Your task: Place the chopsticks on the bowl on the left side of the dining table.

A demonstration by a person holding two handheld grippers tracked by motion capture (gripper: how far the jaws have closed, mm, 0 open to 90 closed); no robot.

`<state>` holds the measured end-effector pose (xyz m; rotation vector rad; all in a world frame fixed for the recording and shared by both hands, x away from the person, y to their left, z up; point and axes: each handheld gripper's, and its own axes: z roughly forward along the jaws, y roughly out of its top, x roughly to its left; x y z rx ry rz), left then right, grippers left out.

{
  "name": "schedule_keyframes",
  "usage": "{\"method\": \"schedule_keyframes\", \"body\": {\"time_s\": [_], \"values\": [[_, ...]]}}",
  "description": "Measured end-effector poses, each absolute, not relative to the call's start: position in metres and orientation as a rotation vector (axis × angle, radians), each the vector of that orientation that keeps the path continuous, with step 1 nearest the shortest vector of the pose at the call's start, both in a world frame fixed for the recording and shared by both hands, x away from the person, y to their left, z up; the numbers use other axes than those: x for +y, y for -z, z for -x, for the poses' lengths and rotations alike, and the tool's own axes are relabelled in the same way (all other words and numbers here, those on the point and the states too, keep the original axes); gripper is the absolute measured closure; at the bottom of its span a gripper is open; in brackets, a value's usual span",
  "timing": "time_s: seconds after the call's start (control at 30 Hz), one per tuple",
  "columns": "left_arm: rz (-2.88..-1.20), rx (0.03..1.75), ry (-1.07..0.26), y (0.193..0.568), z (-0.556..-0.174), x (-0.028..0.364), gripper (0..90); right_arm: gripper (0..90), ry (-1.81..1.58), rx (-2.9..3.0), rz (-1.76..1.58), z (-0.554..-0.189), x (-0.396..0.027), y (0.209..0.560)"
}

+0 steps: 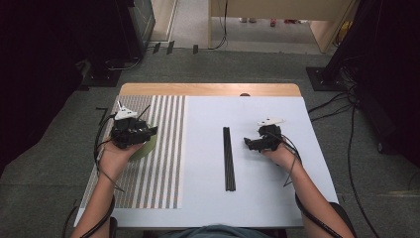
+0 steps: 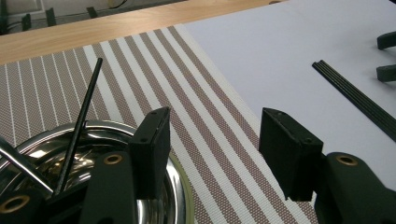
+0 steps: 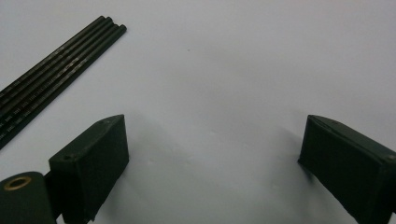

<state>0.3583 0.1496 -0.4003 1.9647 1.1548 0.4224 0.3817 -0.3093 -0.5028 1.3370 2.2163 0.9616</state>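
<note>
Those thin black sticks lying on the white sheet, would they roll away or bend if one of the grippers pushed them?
The sticks look straight and rigid, so they probably stay stiff. They look thin and rounded on a smooth sheet, so they may roll or scatter. Likely light, so a nudge could shift them.

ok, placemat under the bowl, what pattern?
Brown and white stripes on the placemat, under the steel bowl; clearest in the left gripper view.

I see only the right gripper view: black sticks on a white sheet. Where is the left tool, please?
Observer: The left tool hangs over a striped mat, at the edge of a steel bowl.
Operator: Is something inside the bowl?
Observer: Yes, a black stick leans in it.
Operator: Does the left tool hold anything?
Observer: No, its jaws stand open with nothing between them.
</note>
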Motion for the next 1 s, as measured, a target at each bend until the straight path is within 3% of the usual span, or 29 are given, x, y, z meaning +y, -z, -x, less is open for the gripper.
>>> {"method": "schedule_keyframes", "body": {"time_s": [1.0], "values": [[-1.964, 1.1, -0.415, 0.396, -0.352, 0.115, 54.2, 7.5, -0.963, 2.217, -1.33, -0.381, -0.309, 0.503]]}}
